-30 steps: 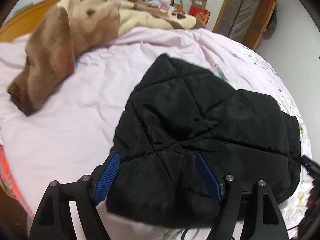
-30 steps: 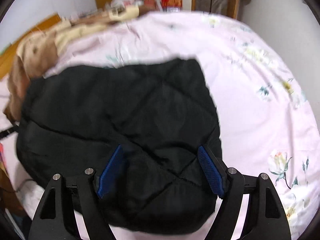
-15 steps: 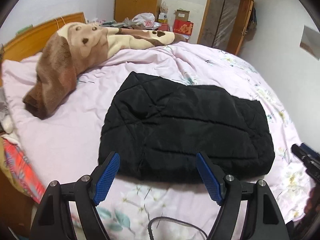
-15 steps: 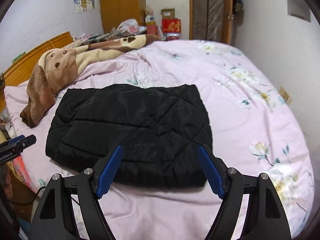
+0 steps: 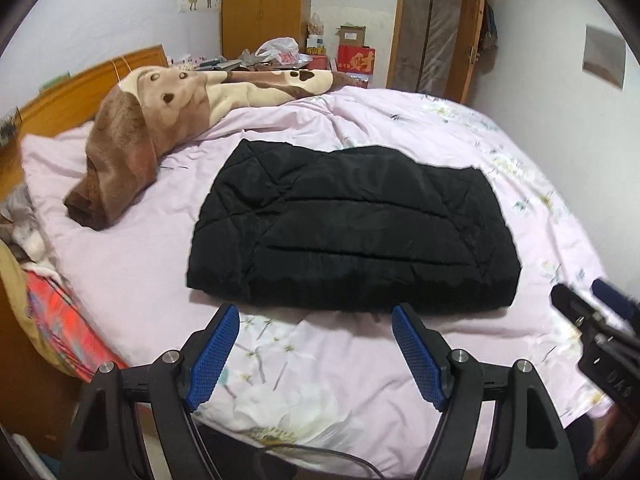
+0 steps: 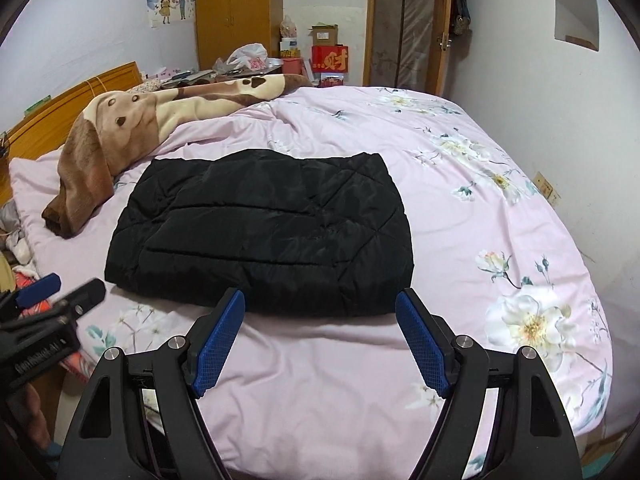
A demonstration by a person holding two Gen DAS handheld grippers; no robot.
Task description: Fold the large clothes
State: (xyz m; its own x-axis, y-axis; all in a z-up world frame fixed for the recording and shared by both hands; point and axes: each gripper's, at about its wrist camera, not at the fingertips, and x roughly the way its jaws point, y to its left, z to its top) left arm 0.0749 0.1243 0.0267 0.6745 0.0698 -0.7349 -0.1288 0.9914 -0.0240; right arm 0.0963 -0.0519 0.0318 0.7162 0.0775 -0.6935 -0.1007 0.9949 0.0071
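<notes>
The left gripper (image 5: 316,320) has its blue-padded fingers (image 5: 212,356) spread wide with nothing between them, hanging over the near edge of the bed just short of the jacket. The right gripper (image 6: 320,304) is spread equally wide and also holds nothing; its fingertips (image 6: 420,340) sit close to the jacket's near edge, apart from it.

White lettering shows on the left gripper's body in the right wrist view, too blurred to read. A red box (image 6: 330,59) by the far wall carries a large gold Chinese character. A cartoon couple poster (image 6: 172,2) hangs on the wall beside the wooden wardrobe (image 6: 236,12).

An open cardboard box (image 6: 324,35) sits on top of the red box; its contents cannot be made out. A white plastic bag (image 6: 248,56) lies among the clutter nearby.

The black quilted jacket (image 5: 352,228) lies folded into a flat rectangle in the middle of the pink floral bedspread (image 6: 500,208), with a brown puppy-print blanket (image 5: 140,140) heaped to its left.
</notes>
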